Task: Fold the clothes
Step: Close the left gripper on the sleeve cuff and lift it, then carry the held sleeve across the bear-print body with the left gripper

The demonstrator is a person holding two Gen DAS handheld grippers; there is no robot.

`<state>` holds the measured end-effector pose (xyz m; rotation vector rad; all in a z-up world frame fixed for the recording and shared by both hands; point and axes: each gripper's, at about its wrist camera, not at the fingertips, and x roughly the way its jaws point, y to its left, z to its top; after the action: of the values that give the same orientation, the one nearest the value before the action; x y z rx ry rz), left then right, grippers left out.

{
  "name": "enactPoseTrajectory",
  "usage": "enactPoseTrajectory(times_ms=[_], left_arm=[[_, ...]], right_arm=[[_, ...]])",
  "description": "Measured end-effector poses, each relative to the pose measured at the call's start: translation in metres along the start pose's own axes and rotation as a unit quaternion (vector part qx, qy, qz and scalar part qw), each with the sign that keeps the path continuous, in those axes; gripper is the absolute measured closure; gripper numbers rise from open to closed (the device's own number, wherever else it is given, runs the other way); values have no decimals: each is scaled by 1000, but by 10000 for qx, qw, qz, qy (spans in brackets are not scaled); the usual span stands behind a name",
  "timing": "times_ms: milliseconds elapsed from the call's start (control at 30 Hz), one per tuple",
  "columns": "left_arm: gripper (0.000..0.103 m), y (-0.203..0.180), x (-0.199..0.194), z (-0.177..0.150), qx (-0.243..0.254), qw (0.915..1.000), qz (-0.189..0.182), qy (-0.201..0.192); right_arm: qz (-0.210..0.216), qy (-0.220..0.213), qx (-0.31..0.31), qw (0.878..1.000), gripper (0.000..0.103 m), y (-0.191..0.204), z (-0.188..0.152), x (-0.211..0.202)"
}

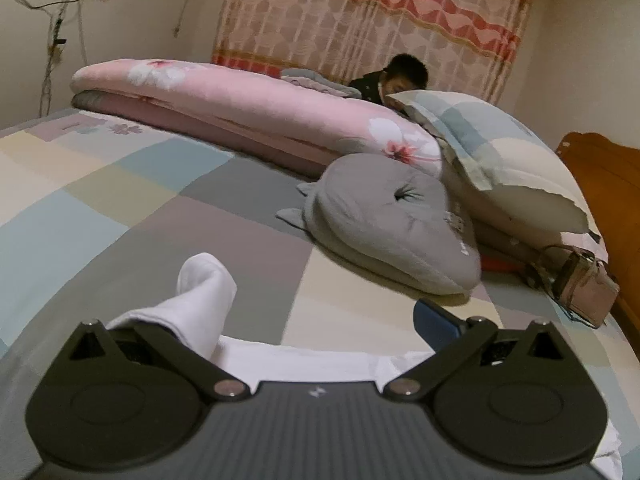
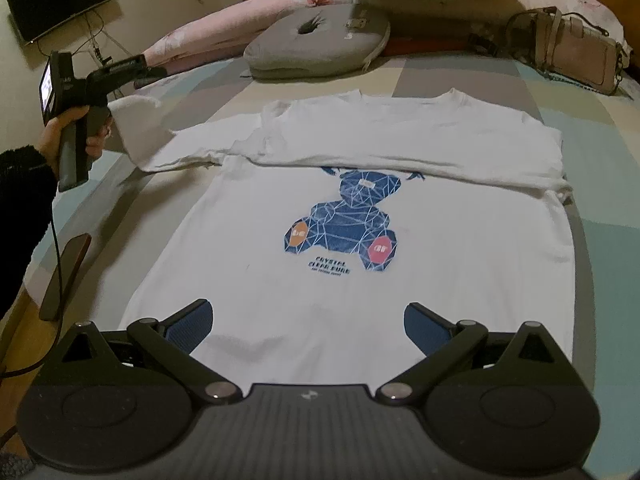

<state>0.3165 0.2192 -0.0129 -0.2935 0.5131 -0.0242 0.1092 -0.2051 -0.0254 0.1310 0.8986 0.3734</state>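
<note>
T-shirt [image 2: 400, 280] flat on patchwork bed [image 2: 624, 200]; curtain [image 1: 380, 16] behind.

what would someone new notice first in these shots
The white T-shirt with a blue geometric bear print lies spread on the patchwork bedsheet, its top folded down over the bear's head. The right tongs stand open over its hem, and the left tongs are at the sleeve on the left. Beyond the shirt, a grey round cushion and a pink handbag sit near the pillows.

White bear-print T-shirt [image 2: 360, 216] flat on bed, left sleeve seemingly lifted.
</note>
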Motion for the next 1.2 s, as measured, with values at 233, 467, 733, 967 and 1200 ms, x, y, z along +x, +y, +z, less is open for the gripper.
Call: enactPoseTrajectory(times_ms=[233,467,733,967,1200], left_arm=[[1,-37,-3,3,307,9993,-187,44],[1,-76,-1,4,481,9978,-444,140],[1,-123,3,6,675,9943,-780,283],[1,-161,7,9,778,9903,-1045,474],[1,-194,15,7,760,9878,-1180,668]], right_arm=[[-65,14,46,10000,0,-6,-5,-9],[-26,-83,156,9998,0,-17,-14,-21],[24,-134,268,9995,0,-25,-20,-28],[6,-113,355,9993,0,-33,-28,-31],[98,-147,470,9987,0,-42,-34,-34]])
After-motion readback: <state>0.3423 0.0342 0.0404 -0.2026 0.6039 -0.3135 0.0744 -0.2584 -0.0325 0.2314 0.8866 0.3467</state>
